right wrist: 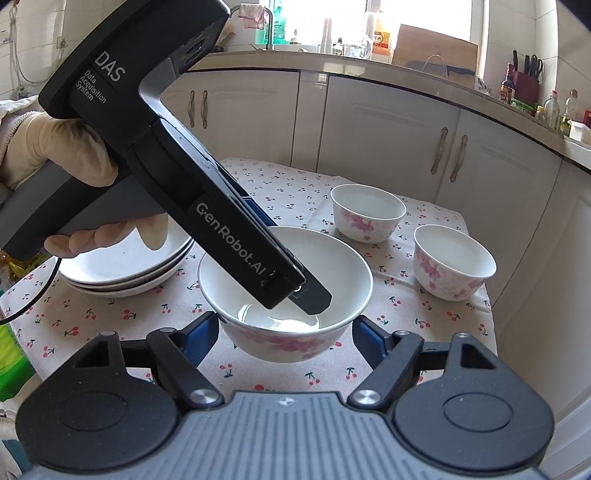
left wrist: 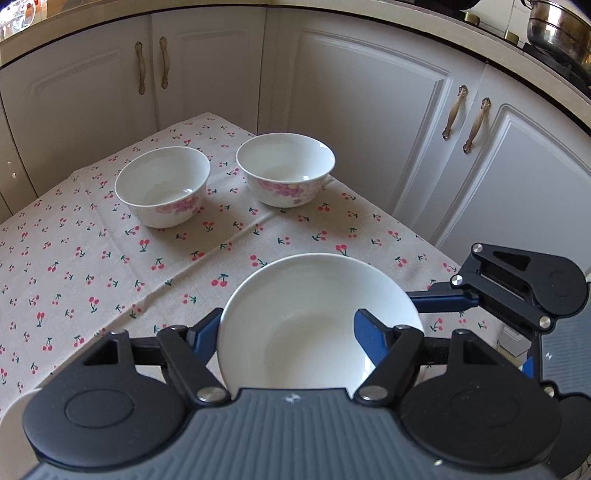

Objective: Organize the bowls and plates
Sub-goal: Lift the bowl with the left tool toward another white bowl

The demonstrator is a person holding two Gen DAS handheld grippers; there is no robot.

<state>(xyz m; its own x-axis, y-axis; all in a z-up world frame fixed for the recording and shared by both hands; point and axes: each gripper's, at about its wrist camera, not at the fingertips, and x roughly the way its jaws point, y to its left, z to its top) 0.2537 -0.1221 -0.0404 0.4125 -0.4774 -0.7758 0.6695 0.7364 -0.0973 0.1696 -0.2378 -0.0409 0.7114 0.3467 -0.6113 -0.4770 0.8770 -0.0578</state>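
Observation:
A white bowl with pink flowers (right wrist: 284,291) sits on the cherry-print tablecloth (right wrist: 388,332). My left gripper (left wrist: 286,334) straddles its near rim, one finger (left wrist: 369,341) inside the bowl (left wrist: 317,321) and one outside, wide apart. It shows in the right wrist view (right wrist: 306,295) reaching down into the bowl. My right gripper (right wrist: 284,332) is open, fingers either side of the bowl's front, not touching. Two more flowered bowls (left wrist: 162,184) (left wrist: 286,168) stand farther back, also in the right wrist view (right wrist: 367,212) (right wrist: 452,260). A stack of white plates (right wrist: 129,266) lies at the left.
White cabinet doors (left wrist: 369,110) close behind the table. The table's right edge (left wrist: 424,236) drops off near the bowls. A steel pot (left wrist: 557,29) sits on the stove. Bottles and a cutting board (right wrist: 432,51) stand on the counter. A green object (right wrist: 11,362) is at far left.

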